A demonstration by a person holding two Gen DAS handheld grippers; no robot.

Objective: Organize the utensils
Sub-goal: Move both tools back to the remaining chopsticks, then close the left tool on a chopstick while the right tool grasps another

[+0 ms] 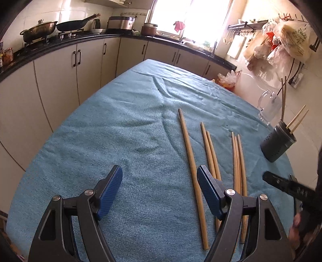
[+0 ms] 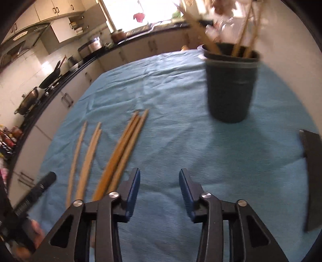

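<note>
The left gripper [image 1: 160, 193] hangs low over the table with its blue-padded jaws spread wide and nothing between them; its right finger overlaps the near ends of the chopsticks in the wrist view, though whether it touches them cannot be told. The right gripper [image 2: 159, 194] stands with a moderate gap between its pads, only bare cloth showing between them, holding nothing. A teal towel-like cloth [image 1: 120, 125] covers the table, wrinkled toward the far end. Around it runs a kitchen: cream cabinets [image 1: 56, 72] under a dark countertop, a wok [image 1: 40, 28] and a frying pan [image 1: 74, 25] on the stove, a bright window [image 1: 191, 14], and plastic bags [image 1: 281, 40] hung on the wall. Six loose chopsticks [image 1: 209, 153] lie flat on the cloth, roughly parallel, their long axes running from the near edge toward the far one, as a single, a pair and a trio. A dark perforated utensil holder [image 1: 277, 145] stands upright at the right, with several chopsticks already leaning in it.
</note>
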